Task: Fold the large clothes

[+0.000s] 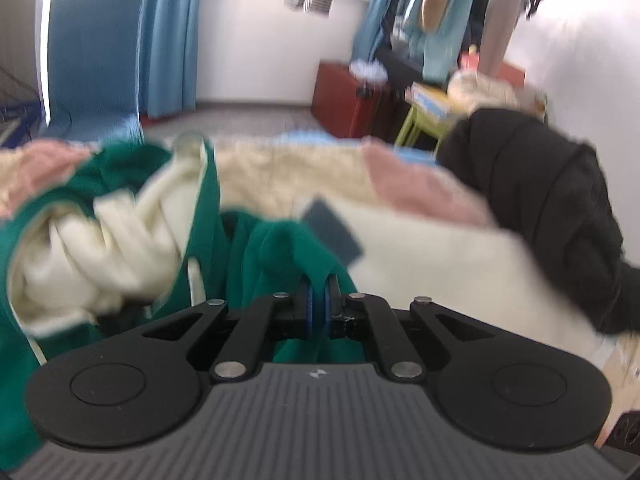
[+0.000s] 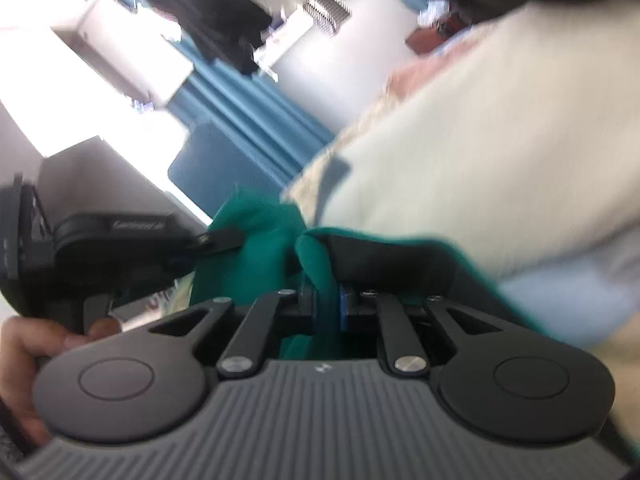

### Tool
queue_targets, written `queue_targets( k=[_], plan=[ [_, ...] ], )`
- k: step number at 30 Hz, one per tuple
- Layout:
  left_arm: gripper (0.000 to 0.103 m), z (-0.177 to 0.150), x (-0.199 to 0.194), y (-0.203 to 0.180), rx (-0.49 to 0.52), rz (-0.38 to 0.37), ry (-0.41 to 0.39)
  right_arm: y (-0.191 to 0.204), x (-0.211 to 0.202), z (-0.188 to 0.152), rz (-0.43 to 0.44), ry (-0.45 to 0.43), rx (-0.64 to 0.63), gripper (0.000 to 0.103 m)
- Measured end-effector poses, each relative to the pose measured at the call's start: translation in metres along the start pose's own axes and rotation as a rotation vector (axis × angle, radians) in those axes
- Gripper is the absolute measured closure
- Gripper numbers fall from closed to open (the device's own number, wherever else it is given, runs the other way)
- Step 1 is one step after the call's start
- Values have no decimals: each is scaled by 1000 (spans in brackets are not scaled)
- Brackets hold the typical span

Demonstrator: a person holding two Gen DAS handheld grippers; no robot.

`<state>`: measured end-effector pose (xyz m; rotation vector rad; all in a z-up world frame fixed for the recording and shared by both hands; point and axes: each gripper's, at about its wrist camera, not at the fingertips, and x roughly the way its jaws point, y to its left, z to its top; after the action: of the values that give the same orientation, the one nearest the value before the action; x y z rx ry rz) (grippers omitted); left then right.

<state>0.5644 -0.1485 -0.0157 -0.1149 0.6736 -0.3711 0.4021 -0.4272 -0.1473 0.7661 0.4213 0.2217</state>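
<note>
Left claw (image 1: 319, 308): blue pads pinched together on a fold of the green garment (image 1: 280, 248), cloth bunched up between them. Right claw (image 2: 328, 306): likewise clamped on green fabric, a thin ridge of it standing between the pads. In the right wrist view the left claw shows at the left edge, gripping the same garment close by.

Garment: green outside, cream lining (image 1: 100, 248) showing in a twisted wad to the left; it hangs crumpled between the two claws, above a cream and pink fleecy blanket (image 1: 400, 240). Whether that lies on a bed or a worktop cannot be told. A black jacket (image 1: 540, 208) sits at the blanket's right side.

Both views are motion-blurred.

Risks, as judged:
- Both grips look shallow, on bunched folds, not a clean hem; a quick pull could slip the cloth free.
- Grip points near each other, so spreading may leave the garment twisted, lining outward.
- A sweep rightward could drag the garment against the black jacket.
</note>
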Motion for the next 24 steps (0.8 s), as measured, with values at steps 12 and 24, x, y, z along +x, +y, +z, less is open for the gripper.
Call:
queue_targets(
  k=[12,24],
  plan=[
    [96,0,91,-19,54,131,53,-27,8,7,-72,-1,7,91],
    [69,1,49,-1,-43,83,48,-8,13,2,-141,27,-194,91]
  ],
)
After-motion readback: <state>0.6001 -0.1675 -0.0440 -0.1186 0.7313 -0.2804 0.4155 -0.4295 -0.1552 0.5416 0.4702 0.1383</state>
